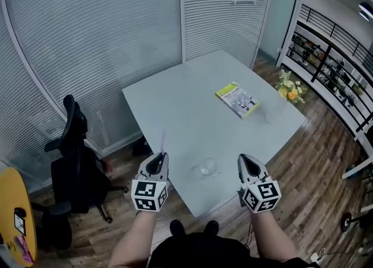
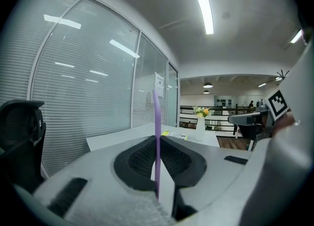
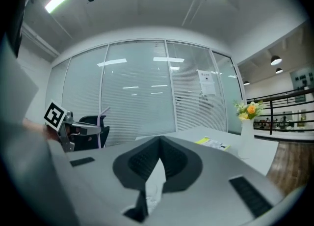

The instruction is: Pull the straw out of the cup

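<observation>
A thin purple straw [image 1: 162, 141] stands upright, pinched between the jaws of my left gripper [image 1: 159, 157] over the table's near left edge. In the left gripper view the straw [image 2: 157, 122] rises from between the closed pads of the left gripper [image 2: 158, 137]. A clear cup [image 1: 207, 168] stands on the table between the two grippers, with the straw out of it. My right gripper [image 1: 245, 158] hovers to the right of the cup, its jaws together and holding nothing. From the right gripper [image 3: 159, 140] view, the left gripper [image 3: 73, 129] and the straw [image 3: 102, 121] show at the left.
The grey table [image 1: 186, 109] carries a yellow-green booklet [image 1: 237, 99] and a vase of flowers [image 1: 289, 90] at the far right. A black office chair [image 1: 73, 162] stands left of the table. Blind-covered glass walls run behind, and a railing lies at the right.
</observation>
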Demonstrator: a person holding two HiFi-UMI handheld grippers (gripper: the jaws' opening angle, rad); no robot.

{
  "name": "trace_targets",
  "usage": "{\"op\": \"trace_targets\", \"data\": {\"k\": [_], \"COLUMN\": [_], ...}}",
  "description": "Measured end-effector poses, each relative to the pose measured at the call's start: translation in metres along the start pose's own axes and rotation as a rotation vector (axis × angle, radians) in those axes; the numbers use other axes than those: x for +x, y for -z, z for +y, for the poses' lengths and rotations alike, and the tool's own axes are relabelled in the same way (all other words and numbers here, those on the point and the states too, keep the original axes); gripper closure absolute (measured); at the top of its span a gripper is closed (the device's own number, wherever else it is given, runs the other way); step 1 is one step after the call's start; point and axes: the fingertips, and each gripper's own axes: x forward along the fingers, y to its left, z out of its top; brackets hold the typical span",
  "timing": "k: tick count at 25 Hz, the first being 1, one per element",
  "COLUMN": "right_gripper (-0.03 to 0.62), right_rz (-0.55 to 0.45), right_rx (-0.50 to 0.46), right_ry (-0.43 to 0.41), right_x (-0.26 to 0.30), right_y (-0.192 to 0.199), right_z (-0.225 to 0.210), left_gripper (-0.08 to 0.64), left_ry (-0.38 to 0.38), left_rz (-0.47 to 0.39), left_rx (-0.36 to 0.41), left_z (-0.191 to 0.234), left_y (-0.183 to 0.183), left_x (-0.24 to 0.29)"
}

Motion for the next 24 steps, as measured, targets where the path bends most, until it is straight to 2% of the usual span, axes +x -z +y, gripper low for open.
{"op": "trace_targets", "data": {"k": [3,10,15,24], "right_gripper": [0.589,0.589,0.589,0.589], "right_rz": [0.005,-0.062,-0.067,-0.055], "right_rx": [-0.005,-0.066,-0.077,-0.062], "right_ry": [-0.026,-0.082,-0.079,-0.083], "right_x": [0.0,0.007,0.004,0.005], "right_y": [-0.011,-0.052,-0.058,-0.055], "right_z": [-0.006,0.003,0.002,0.014], "left_gripper": [0.53,0.529,0.529,0.529], "left_ry": [0.008,0.046,0.068,0.049], "left_rz": [-0.001,-0.018,-0.026,-0.026], "left_rx": [0.001,0.024,0.029,-0.021], "left_z": [-0.006,-0.019,-0.022,-0.002], "left_y": [-0.014,-0.042,-0.05,-0.042], "left_x": [0.008,0.028,0.026,0.02]}}
